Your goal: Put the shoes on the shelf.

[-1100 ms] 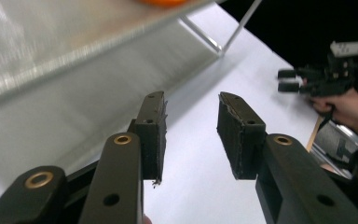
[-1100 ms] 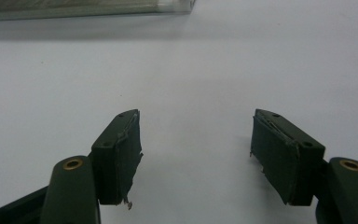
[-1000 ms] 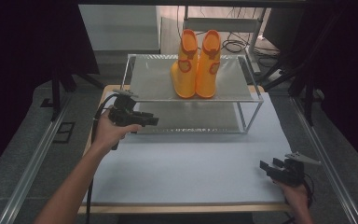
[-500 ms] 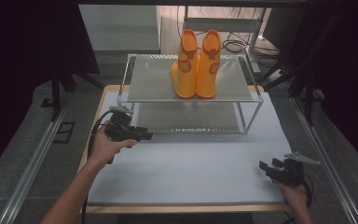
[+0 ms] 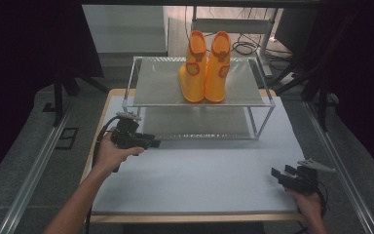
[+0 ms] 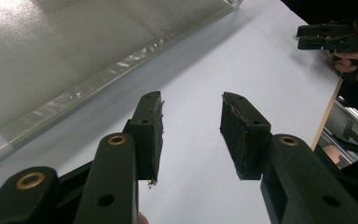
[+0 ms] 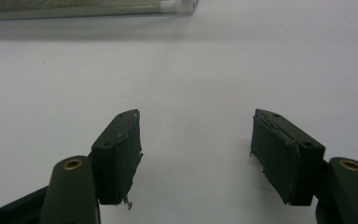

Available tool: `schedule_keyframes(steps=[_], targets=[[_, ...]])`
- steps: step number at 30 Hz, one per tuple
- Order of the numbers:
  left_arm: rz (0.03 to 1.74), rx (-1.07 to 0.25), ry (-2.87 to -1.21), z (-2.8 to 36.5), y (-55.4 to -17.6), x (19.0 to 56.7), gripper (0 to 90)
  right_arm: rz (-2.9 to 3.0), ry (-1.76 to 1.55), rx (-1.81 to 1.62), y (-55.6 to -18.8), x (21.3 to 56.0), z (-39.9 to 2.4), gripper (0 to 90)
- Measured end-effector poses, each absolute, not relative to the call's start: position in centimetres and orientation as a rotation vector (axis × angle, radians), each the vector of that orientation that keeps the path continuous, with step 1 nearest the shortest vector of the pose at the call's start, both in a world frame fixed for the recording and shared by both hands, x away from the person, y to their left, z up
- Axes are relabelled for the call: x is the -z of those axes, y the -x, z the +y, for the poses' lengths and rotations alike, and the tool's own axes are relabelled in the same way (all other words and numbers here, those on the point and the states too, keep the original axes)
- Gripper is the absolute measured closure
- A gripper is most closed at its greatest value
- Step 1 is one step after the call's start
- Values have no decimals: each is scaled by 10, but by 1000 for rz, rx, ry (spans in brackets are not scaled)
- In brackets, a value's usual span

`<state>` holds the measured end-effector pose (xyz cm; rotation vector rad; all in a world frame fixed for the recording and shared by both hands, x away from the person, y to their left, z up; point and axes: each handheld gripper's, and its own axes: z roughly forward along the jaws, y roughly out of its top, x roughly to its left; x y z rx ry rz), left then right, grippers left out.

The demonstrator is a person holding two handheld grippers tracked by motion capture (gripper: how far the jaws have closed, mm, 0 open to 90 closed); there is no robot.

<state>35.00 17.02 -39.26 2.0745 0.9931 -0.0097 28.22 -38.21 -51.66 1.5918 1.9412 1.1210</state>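
A pair of orange rubber boots [image 5: 205,68] stands upright on the top shelf of a metal rack [image 5: 156,87] at the back of the table. My left gripper [image 5: 152,143] rests low over the white table top in front of the rack's left end, pointing right. Its jaws have just been opening and stand open with nothing between them [image 6: 191,99]. My right gripper [image 5: 282,171] hovers at the table's front right corner, open and empty [image 7: 196,114]. It also appears far off in the left gripper view [image 6: 317,36].
The rack has a lower shelf [image 5: 195,122] with a shiny surface, seen close in the left gripper view [image 6: 74,46]. White table top [image 5: 199,170] stretches between both hands. Dark stands and cables surround the table; its wooden edge [image 5: 190,218] runs along the front.
My left hand has come down and nearer, from beside the rack's lower shelf to just above the table. The right hand has kept still.
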Motion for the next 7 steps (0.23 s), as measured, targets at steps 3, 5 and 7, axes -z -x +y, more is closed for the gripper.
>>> schedule_keyframes(steps=[3, 5, 7], targets=[[1003, 2, -2072, 172, -351, 393, 576, 1943, -1592, -1120, -283, 517, -382, 330], [1008, -2, -2070, 173, -351, 393, 559, 1943, -1590, -1120, -283, 517, -381, 330], [1008, -4, -2066, 173, -351, 392, 553, 1942, -1589, -1123, -283, 516, -381, 330]])
